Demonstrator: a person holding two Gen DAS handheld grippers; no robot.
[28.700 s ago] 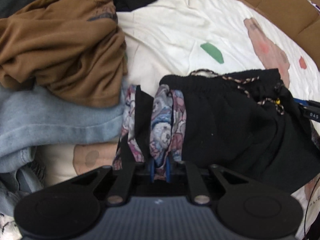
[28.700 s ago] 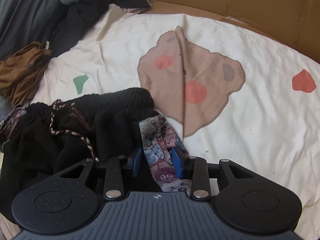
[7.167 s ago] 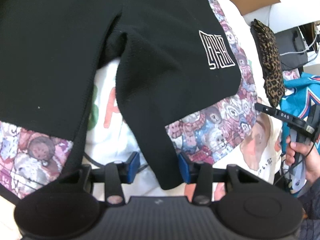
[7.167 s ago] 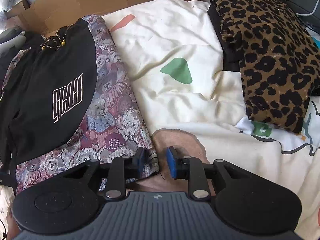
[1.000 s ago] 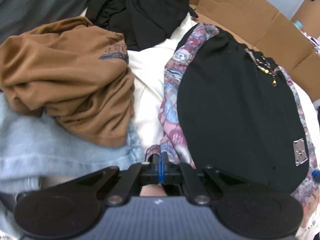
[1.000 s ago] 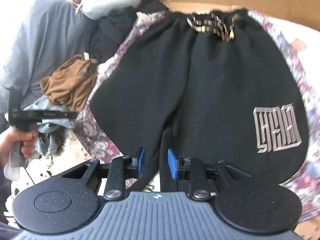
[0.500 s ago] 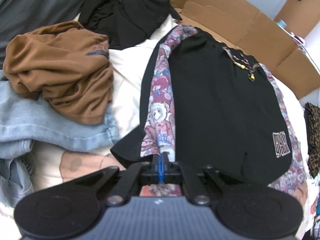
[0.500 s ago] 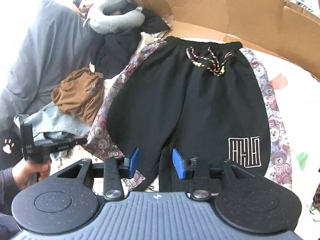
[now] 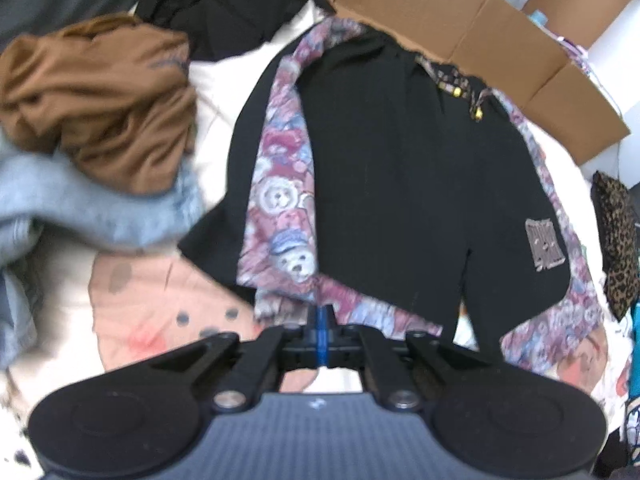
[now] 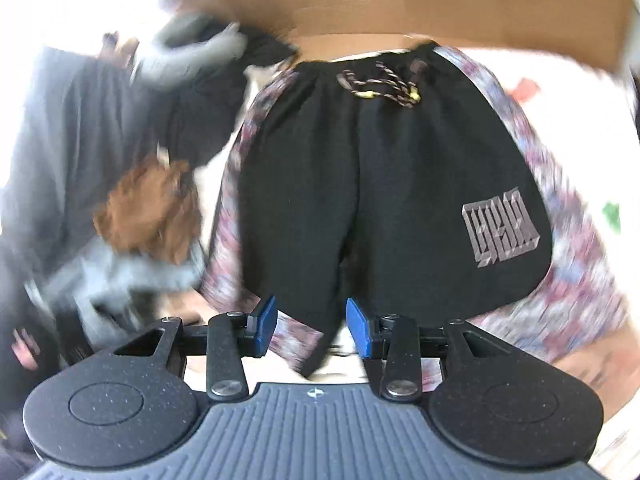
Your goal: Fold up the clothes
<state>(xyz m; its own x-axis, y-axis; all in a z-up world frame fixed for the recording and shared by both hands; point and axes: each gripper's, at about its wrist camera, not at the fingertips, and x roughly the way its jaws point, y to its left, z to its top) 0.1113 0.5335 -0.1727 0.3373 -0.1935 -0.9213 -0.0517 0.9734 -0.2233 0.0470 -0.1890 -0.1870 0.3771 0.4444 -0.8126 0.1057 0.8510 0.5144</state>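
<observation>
Black shorts [image 9: 400, 184] with bear-print side panels lie flat on the bed, waistband and drawstring [image 10: 380, 88] at the far end and a grey logo [image 10: 500, 228] on one leg. My left gripper [image 9: 320, 328] is shut on the bear-print hem of the shorts' left leg, at the near edge. My right gripper [image 10: 312, 324] hovers above the split between the two legs. It is open; the inner leg hem shows between its blue pads [image 10: 264, 320], which do not press on it. The right wrist view is blurred by motion.
A crumpled brown garment [image 9: 100, 100] lies on light blue jeans [image 9: 92, 208] to the left of the shorts, with black clothes [image 9: 224, 4] behind. Cardboard [image 9: 460, 28] lines the far side. A leopard-print item [image 9: 616, 240] lies at the right. The printed sheet [image 9: 160, 304] is bare near me.
My left gripper has drawn the bear-print hem toward me, laying the left leg out flat. My right gripper has lifted off the shorts, rolled, and its jaws have widened.
</observation>
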